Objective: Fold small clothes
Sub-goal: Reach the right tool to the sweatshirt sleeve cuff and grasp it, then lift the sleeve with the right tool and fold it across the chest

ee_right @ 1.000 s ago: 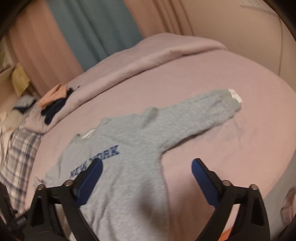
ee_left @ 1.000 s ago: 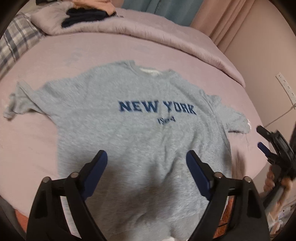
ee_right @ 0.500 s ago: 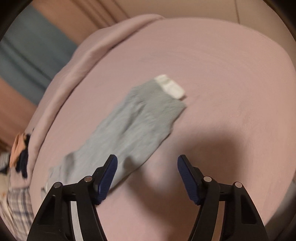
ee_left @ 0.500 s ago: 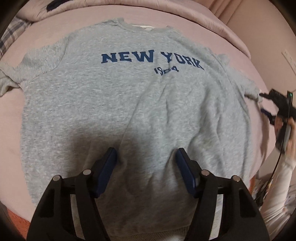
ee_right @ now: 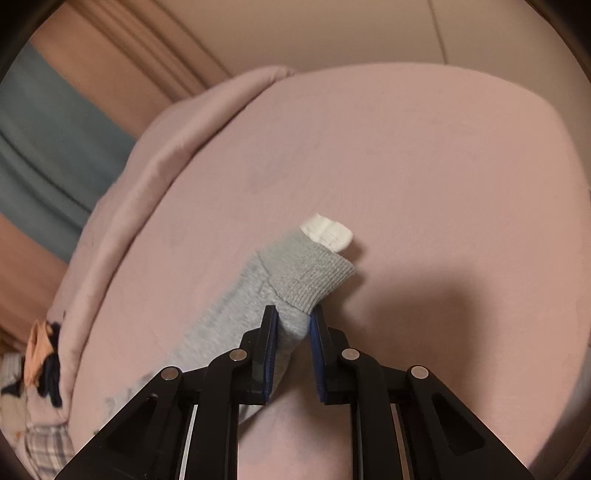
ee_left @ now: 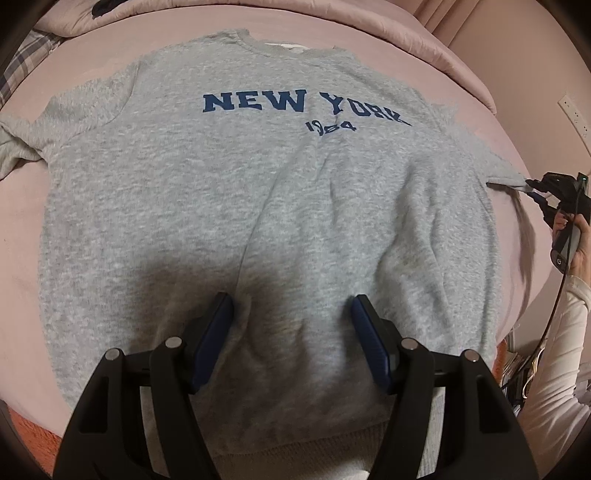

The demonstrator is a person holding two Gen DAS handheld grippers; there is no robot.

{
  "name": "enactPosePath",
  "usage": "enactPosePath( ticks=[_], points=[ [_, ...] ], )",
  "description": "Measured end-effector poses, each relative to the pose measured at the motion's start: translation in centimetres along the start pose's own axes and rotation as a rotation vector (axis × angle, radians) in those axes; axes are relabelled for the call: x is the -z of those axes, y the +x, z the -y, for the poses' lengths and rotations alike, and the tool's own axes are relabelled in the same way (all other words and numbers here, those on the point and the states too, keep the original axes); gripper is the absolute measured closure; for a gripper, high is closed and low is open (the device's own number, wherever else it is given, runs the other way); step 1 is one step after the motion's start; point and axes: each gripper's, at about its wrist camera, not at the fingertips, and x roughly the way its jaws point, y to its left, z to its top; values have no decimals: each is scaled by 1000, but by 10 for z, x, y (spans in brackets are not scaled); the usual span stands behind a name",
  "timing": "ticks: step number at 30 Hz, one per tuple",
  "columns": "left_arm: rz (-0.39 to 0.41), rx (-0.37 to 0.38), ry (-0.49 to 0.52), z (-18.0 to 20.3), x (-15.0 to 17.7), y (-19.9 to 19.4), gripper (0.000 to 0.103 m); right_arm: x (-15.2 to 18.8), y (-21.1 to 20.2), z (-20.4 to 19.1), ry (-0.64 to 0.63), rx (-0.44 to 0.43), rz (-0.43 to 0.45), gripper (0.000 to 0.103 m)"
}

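Note:
A grey sweatshirt point(ee_left: 229, 192) printed "NEW YORK 1984" lies flat, front up, on the pink bed point(ee_left: 22, 236). My left gripper point(ee_left: 291, 314) is open, low over the shirt's lower middle near the hem, with cloth bulging between its blue pads. My right gripper point(ee_right: 293, 321) is shut on the ribbed cuff point(ee_right: 314, 277) of the shirt's right sleeve; a white label point(ee_right: 327, 232) sticks out past the cuff. In the left wrist view the right gripper point(ee_left: 535, 186) shows at the far right, at the sleeve's end.
A pink duvet point(ee_left: 369, 22) is heaped along the bed's far side, with dark and orange clothes point(ee_right: 44, 354) and a plaid pillow point(ee_left: 22, 62) at the far left. A wall with a socket point(ee_left: 572, 114) and curtains point(ee_right: 55, 147) stand beyond. An orange blanket edge point(ee_left: 29, 435) shows near me.
My right gripper moved in to the sleeve's end and shut on the cuff. My left gripper came down closer over the shirt's lower middle and narrowed its opening.

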Motion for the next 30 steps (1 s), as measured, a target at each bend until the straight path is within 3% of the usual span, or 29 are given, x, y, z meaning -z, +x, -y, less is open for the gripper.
enactPosePath(
  ticks=[2,5,7,10,18,24,30],
  points=[
    [1,8,-8,-3,1,-1,38,1,4,3,-4,11,-17,86],
    [-4,31,-23,-8,0,-4,37,7,17,-3,-34,96,-48,86],
    [-12,57,-36,-12,-2,-8,37,7,9,-7,-57,103,-16,86],
    [-9,101,-65,-19,-8,-19,37,4,-15,-28,-101,75,43,86],
    [118,68,-142,-52,-27,-50,26,13,-80,-113,-379,-13,144,86],
    [188,17,-177,-73,-33,-70,21,38,-90,-187,-573,-120,141,86],
    [211,17,-210,-89,-32,-81,19,77,-75,-244,-728,-210,61,86]
  ],
)
